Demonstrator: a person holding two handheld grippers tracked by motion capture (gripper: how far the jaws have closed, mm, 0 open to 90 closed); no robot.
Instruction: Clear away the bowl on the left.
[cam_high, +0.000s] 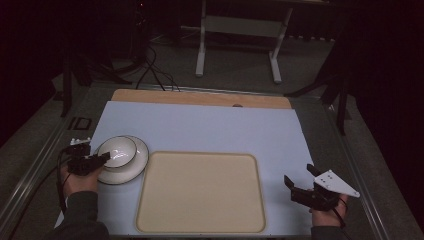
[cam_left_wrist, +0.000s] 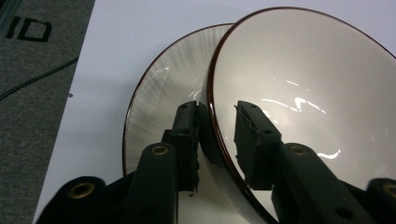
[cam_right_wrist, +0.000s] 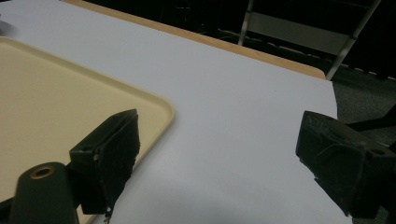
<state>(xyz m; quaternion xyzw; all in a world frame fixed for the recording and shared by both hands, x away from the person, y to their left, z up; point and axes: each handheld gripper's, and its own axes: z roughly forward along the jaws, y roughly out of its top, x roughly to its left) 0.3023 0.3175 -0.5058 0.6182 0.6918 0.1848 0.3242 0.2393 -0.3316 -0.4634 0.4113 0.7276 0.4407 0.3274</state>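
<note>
A white bowl (cam_high: 117, 150) with a dark rim sits on a white ribbed plate (cam_high: 132, 170) at the left of the pale mat. My left gripper (cam_high: 106, 157) is at the bowl's near-left edge. In the left gripper view the left gripper (cam_left_wrist: 219, 109) straddles the bowl (cam_left_wrist: 303, 70) rim, one jaw outside over the plate (cam_left_wrist: 163, 93) and one inside, closed onto the wall. My right gripper (cam_high: 300, 176) rests open near the mat's right front, holding nothing. In its own view the right gripper (cam_right_wrist: 217, 121) has its jaws spread wide over bare mat.
A large cream tray (cam_high: 200, 192) lies in the middle front, just right of the plate; the tray (cam_right_wrist: 56, 93) corner lies by my right gripper's left jaw. The pale mat (cam_high: 200, 125) covers a wooden tabletop (cam_high: 200, 97). A white table frame (cam_high: 237, 30) stands beyond.
</note>
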